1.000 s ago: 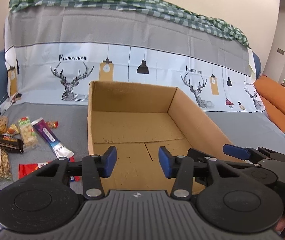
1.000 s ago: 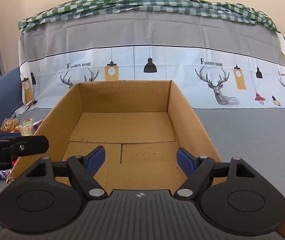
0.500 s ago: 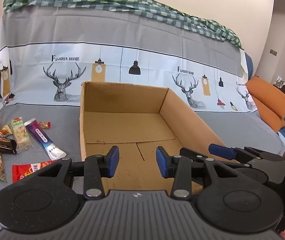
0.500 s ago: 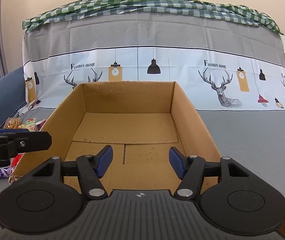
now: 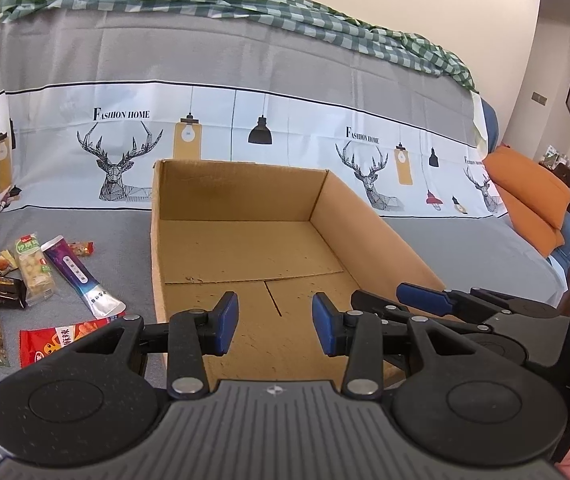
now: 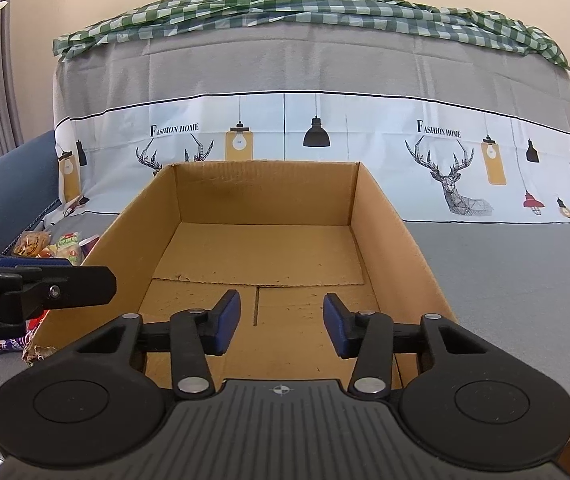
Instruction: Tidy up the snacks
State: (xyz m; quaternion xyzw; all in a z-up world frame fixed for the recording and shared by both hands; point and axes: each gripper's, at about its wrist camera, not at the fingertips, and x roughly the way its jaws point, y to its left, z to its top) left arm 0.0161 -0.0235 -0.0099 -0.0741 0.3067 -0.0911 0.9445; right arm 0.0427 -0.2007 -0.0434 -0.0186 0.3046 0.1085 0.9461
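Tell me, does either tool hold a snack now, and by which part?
No. The left tool and the right tool are both open and hold nothing, above the cardboard box.

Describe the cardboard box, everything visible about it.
The cardboard box is plain brown corrugated card, rectangular and open-topped, with no top flaps visible. Its four walls stand upright, and its floor is made of folded flaps whose seams show. Nothing lies inside. Its near left corner looks frayed. It sits flat on the grey printed cover of a sofa, long axis running away from the cameras. The snack packets lie outside it to its left. Both grippers are over its near end; contact with it cannot be judged.
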